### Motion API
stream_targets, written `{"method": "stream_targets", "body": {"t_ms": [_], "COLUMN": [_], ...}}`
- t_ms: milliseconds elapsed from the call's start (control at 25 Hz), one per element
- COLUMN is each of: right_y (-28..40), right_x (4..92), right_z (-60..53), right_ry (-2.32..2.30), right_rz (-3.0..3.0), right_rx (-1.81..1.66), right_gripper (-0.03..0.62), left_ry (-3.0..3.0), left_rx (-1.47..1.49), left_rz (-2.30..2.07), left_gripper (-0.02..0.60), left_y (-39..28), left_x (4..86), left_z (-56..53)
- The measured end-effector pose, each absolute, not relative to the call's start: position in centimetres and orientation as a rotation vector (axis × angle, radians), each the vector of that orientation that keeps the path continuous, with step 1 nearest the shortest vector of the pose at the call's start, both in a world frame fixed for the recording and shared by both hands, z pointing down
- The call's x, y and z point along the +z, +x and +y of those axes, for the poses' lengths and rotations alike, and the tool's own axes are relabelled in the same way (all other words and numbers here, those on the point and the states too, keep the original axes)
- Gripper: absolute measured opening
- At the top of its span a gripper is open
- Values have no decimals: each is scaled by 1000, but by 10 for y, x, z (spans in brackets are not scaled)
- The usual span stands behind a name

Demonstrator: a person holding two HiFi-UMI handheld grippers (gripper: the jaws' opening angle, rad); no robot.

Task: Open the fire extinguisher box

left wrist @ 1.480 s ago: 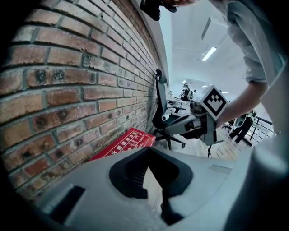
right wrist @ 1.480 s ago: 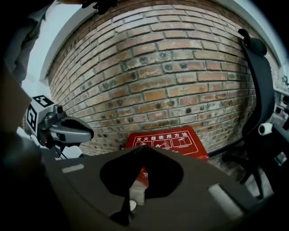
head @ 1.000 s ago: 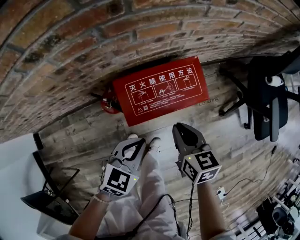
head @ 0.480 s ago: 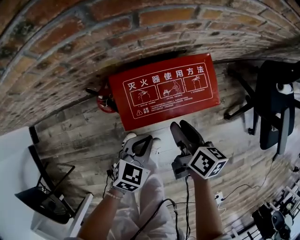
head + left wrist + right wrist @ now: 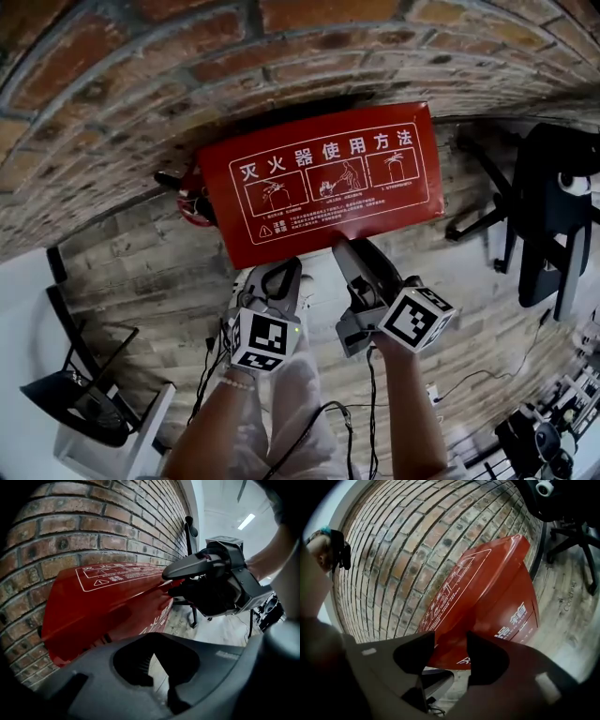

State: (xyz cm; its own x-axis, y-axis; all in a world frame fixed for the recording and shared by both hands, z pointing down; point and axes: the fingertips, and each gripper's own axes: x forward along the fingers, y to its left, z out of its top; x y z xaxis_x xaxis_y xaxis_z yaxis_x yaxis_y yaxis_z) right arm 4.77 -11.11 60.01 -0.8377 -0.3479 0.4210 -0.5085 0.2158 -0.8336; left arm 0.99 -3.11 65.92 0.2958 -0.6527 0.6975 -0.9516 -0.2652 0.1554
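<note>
- Box (image 5: pixel 328 178) stands against the wall (image 5: pixel 141 84), lid (image 5: pixel 375 202) shut.
- Right gripper (image 5: pixel 354 255): jaws spreading, with the lid's front lip between them, unpinched.
- Left gripper (image 5: pixel 278 278) seems clenched, empty.
- Slide deeper over the lip, pinch firmly, then lift steadily.

Right claw (image 5: pixel 451 637) opening, seemingly astride red box (image 5: pixel 487 590) lid edge.

place: office or studio | cues: swivel chair (image 5: pixel 548 216), brick wall (image 5: pixel 141 66), plank floor (image 5: pixel 159 272)
</note>
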Motion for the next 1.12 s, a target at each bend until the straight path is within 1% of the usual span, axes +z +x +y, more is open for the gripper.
{"method": "stream_targets", "body": {"t_ms": [480, 1120], "right_y": [50, 55], "right_x": [601, 573], "right_z": [-112, -108], "right_ry": [821, 768], "right_rz": [-2311, -2354], "right_rx": [1769, 1775], "right_gripper": [172, 156], "left_ry": [1989, 1997], "left_rx": [670, 717], "left_rz": [-1444, -1439], "left_gripper": [-5, -5], "left_y": [10, 5], "left_x": [659, 654], "left_z": [-41, -42]}}
